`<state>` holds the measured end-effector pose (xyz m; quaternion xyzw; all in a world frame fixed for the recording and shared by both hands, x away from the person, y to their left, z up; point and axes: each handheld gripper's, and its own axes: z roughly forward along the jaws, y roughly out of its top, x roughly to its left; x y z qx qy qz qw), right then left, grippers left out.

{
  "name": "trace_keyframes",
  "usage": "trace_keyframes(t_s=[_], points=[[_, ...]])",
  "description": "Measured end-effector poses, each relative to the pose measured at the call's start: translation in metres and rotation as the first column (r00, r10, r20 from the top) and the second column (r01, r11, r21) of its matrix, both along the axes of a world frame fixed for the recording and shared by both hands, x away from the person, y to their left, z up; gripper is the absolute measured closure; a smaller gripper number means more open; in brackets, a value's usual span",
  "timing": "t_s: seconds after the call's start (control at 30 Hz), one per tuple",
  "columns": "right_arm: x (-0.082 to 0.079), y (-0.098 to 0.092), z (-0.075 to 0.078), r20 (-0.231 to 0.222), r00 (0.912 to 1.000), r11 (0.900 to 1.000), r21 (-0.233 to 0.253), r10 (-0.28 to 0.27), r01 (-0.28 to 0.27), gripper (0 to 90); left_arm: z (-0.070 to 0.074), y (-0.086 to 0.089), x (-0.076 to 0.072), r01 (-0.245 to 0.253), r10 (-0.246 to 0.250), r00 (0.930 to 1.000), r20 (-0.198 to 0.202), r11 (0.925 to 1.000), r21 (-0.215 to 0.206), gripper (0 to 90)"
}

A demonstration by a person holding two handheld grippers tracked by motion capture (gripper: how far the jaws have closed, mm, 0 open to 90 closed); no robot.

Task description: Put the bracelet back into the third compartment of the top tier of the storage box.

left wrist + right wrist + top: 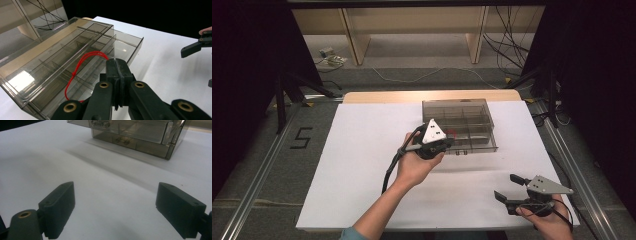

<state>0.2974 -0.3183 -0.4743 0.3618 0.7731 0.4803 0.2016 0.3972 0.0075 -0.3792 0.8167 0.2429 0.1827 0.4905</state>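
Note:
A smoked clear organizer box (462,112) stands at the back middle of the white table, its lower drawer (474,146) pulled out toward me. My left gripper (446,141) hovers at the box's front left corner. In the left gripper view its jaws (117,65) are shut, and a red cord (75,72) loops from behind the jaw tips down into a compartment of the box (50,50). A bit of red (451,133) shows beside the gripper from above. My right gripper (507,187) rests near the front right edge, open with nothing between its jaws (115,207).
Small metal parts (100,123) lie in the box's front compartments (130,135). The white sheet (362,165) covers the table. Beyond the table are wooden shelf legs (352,40), floor cables and black stands at both sides.

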Motion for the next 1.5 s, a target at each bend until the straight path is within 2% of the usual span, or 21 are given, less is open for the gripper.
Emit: trace_keyframes(t_s=[1.5], points=[[0.000, -0.001, 0.000, -0.004, 1.0000, 1.000, 0.002, -0.001, 0.001, 16.1, 0.000, -0.034, 0.009, 0.042, -0.042, 0.9991, 0.008, 0.9991, -0.001, 89.9]])
